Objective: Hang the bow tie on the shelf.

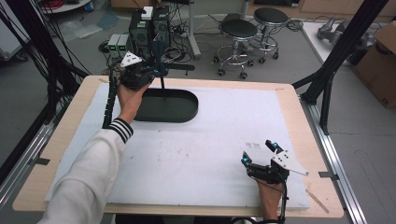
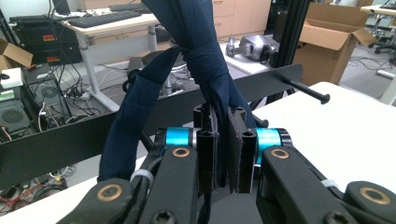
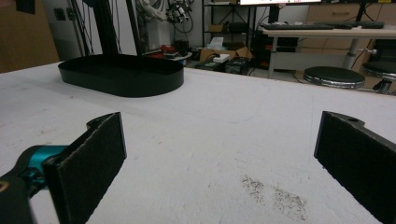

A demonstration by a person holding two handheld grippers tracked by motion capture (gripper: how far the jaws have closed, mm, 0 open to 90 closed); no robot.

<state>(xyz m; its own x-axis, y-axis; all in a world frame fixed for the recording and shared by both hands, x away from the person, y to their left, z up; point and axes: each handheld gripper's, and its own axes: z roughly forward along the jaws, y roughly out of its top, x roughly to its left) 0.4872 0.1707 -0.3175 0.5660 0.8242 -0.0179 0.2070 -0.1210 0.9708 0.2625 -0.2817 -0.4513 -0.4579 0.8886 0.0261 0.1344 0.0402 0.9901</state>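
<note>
Left gripper (image 2: 223,154): raised over the far left of the bench, above the black tray's near-left end; jaws clenched on a dark blue cloth.
Dark blue cloth (image 2: 196,56): knotted, hanging from above; one strip runs down between the jaws, another loops off to the side.
Black tray (image 1: 170,106): oval, on the white mat (image 1: 210,149), a thin post rising from it.
Right gripper (image 1: 259,152): low at the near right of the bench, well apart from the tray; jaws released, spread wide, grasping nothing.
</note>
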